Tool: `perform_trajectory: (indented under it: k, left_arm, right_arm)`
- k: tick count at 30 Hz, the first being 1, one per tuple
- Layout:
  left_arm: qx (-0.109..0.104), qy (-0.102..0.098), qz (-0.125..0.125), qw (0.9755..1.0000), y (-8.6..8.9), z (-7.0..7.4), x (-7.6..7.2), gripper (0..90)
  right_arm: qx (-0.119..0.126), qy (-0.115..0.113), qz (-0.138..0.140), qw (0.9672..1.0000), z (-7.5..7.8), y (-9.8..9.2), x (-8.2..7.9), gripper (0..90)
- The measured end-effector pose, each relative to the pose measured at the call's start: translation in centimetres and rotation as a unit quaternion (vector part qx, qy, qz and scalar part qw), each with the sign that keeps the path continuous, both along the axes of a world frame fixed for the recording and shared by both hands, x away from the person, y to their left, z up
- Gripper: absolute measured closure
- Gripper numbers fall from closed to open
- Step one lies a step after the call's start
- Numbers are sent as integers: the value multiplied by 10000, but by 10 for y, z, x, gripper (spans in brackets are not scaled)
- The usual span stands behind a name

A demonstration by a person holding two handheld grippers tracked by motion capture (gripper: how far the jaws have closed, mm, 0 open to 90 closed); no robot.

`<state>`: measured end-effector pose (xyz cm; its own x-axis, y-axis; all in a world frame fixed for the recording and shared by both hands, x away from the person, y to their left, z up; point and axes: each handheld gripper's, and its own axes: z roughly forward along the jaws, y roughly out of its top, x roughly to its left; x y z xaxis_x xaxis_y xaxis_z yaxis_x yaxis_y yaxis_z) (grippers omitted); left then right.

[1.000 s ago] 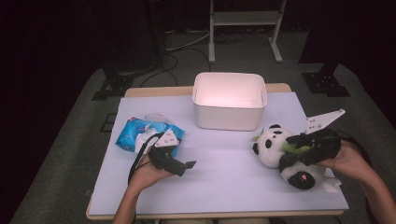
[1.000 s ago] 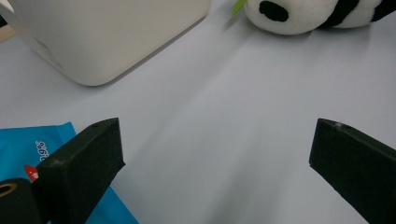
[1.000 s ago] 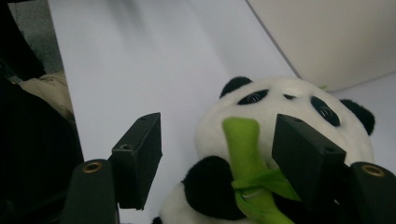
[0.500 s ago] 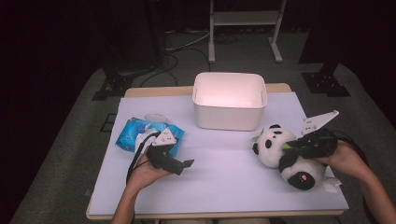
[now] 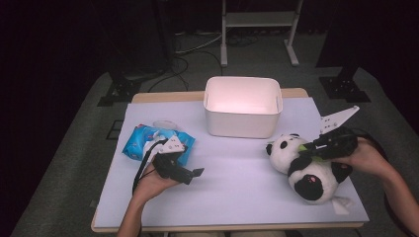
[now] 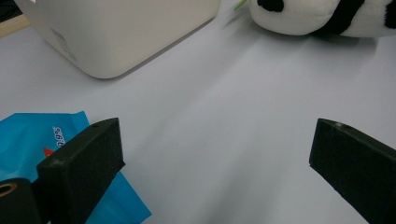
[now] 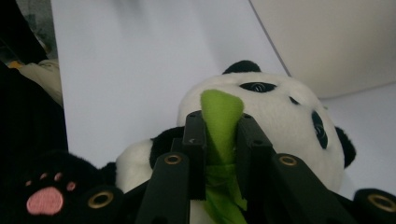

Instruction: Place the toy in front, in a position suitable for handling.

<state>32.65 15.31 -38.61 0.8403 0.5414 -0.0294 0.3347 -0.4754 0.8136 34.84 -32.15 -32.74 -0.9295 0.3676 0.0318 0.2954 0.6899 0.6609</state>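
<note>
A black-and-white panda plush lies on its back at the right of the table, head toward the white bin. A green fabric shoot sticks up from its chest. My right gripper reaches in from the right, and its jaws have just been closing with the shoot between them; in the right gripper view the pads press on it from both sides. My left gripper rests low at the left, open, with bare table between its fingers. A blue packet lies just behind it.
A white rectangular bin stands open at the back middle, its corner in the left gripper view. The light tabletop stretches between the two hands. A white tag lies by the panda's foot near the front right edge.
The right gripper's jaws went from wide apart around the panda's chest to narrow on the green shoot. The left hand and gripper stayed where they were.
</note>
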Motion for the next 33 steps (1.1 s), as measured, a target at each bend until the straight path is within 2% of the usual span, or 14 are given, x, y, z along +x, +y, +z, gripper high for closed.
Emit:
perform_trajectory:
  k: [13, 15, 24, 30, 33]
  left_arm:
    - [-41, 2, 28, 10000, 4, 2, -1, 23]
    - [-86, 29, 41, 10000, 3, 3, -1, 23]
    - [-101, 4, 19, 9999, 4, 4, -3, 22]
    - [-98, -14, 43, 9999, 6, 4, -4, 23]
    - [-98, 0, 43, 9999, 6, 4, -5, 22]
  right_arm:
    - [106, -53, 681, 9976, 15, 41, 7, 754]
    - [53, -81, 901, 9959, 20, 60, 12, 753]
    - [51, -68, 1440, 9895, 24, 115, 26, 751]
    - [-20, 34, 1819, 9833, 17, 146, 23, 750]
    - [-240, 152, 1981, 9798, 6, 158, 19, 749]
